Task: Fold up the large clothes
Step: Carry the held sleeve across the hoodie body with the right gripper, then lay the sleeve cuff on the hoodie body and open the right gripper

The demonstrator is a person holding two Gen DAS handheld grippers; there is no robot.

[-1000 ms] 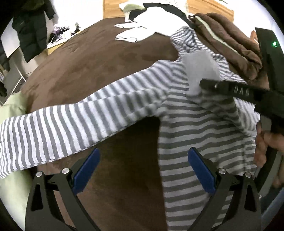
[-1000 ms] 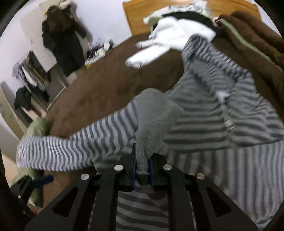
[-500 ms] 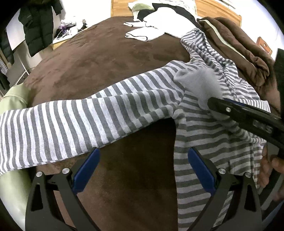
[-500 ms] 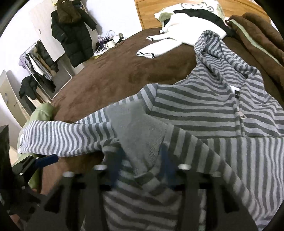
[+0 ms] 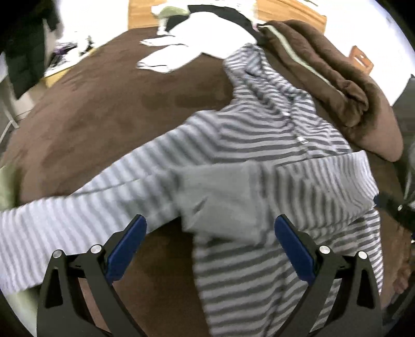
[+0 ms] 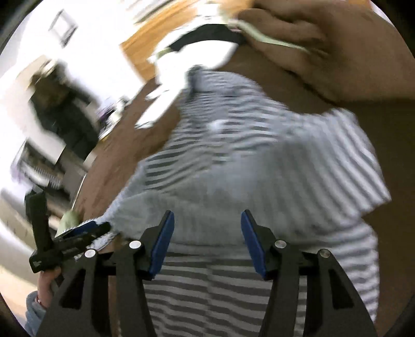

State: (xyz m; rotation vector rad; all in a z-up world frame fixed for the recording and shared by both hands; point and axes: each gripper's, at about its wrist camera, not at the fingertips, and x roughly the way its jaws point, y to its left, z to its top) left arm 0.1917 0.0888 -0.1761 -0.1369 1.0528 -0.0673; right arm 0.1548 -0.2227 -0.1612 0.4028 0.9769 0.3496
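Note:
A grey and white striped hooded top [image 5: 272, 134] lies on a brown bed cover [image 5: 103, 103]. One sleeve [image 5: 298, 186] is folded across its chest, with its grey cuff [image 5: 218, 191] near the middle; the other sleeve [image 5: 64, 220] stretches out to the left. My left gripper [image 5: 210, 246] is open and empty just above the cuff. My right gripper [image 6: 207, 243] is open and empty over the folded sleeve [image 6: 272, 186]; the right wrist view is blurred. The left gripper also shows at the left edge of the right wrist view [image 6: 85, 233].
A white garment [image 5: 186, 44] and a dark one lie at the bed's far end by a wooden headboard [image 5: 290, 13]. A folded brown blanket [image 5: 324, 70] lies to the right of the hood. A dark coat [image 5: 23, 57] hangs at the far left.
The right gripper has opened and let go of the grey cuff, leaving the sleeve folded across the chest. It has drawn back to the right. The left gripper stayed open.

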